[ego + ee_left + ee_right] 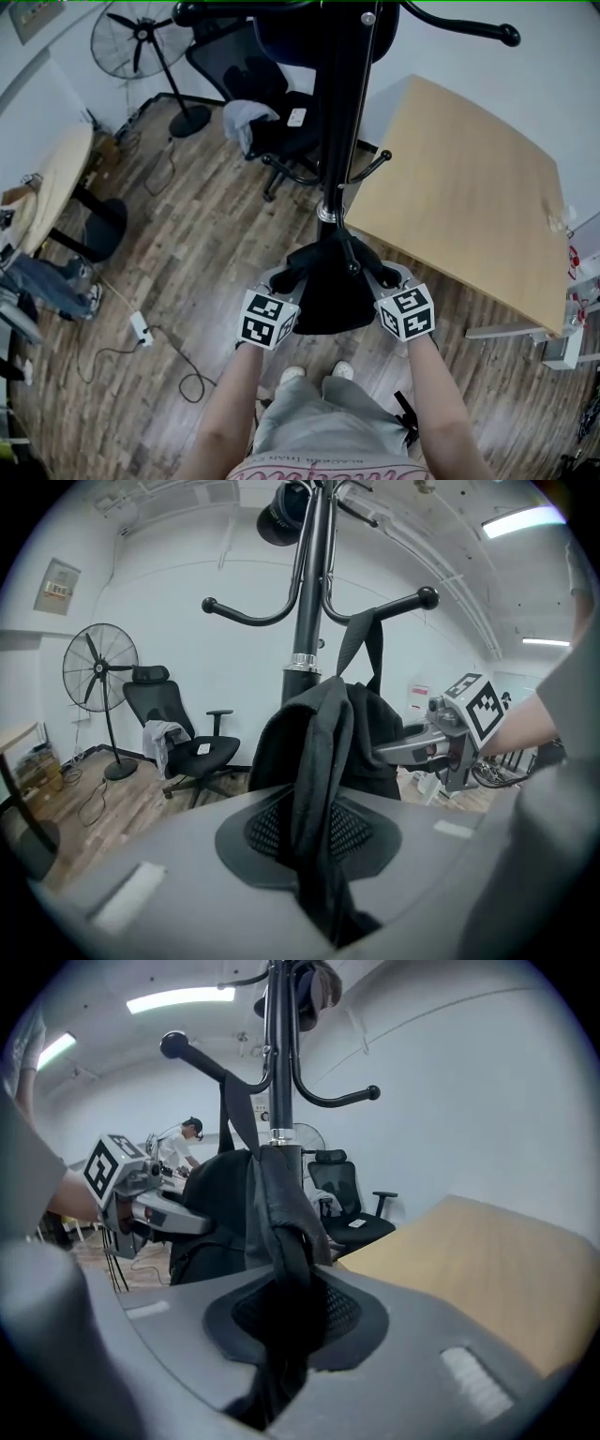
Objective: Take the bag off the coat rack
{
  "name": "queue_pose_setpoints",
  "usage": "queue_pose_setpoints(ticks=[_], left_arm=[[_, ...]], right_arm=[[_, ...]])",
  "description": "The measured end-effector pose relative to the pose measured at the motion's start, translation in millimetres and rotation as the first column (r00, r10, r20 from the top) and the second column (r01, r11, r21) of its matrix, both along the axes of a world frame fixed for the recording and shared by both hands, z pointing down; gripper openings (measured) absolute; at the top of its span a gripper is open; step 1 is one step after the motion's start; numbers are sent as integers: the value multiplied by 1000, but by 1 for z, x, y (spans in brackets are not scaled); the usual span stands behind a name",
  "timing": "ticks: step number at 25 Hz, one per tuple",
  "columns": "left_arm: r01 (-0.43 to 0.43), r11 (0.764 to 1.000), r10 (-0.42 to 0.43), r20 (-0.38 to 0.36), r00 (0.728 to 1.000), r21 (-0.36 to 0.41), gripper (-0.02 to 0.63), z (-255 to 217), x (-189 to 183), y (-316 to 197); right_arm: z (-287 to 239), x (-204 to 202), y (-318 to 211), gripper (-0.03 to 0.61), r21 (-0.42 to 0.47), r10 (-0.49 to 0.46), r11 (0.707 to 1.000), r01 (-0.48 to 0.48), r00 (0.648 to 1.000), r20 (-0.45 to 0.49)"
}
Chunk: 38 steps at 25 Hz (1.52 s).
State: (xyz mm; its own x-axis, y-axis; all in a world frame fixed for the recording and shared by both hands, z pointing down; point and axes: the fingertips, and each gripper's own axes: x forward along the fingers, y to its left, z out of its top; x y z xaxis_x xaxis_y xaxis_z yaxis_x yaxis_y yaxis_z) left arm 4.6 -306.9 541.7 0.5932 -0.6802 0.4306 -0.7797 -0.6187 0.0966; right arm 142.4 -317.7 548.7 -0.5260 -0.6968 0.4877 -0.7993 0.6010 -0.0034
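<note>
A black bag (333,291) hangs low against the black coat rack pole (342,112), right in front of me. Its strap (361,644) runs up over a hook arm (412,602) of the rack. My left gripper (286,281) is at the bag's left side, and my right gripper (389,278) at its right side. In the left gripper view a fold of the bag (319,789) is pinched between the jaws of the left gripper (314,841). The right gripper (286,1326) likewise grips the bag's cloth (281,1232). Both are shut on it.
A light wooden table (469,197) stands close on the right of the rack. An office chair (272,112) and a floor fan (141,37) are behind it. A power strip with cable (141,328) lies on the wood floor at left, near a seated person's legs (47,281).
</note>
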Motion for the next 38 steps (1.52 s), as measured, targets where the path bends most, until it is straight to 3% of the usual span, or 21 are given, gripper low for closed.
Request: queue_pose_setpoints(ticks=[25, 38], left_arm=[[-63, 995, 67, -53, 996, 75, 64, -52, 6, 35], [-185, 977, 190, -40, 981, 101, 61, -61, 31, 66]], right_arm=[[-52, 22, 46, 37, 110, 157, 982, -154, 988, -14], [-57, 46, 87, 37, 117, 274, 955, -273, 962, 4]])
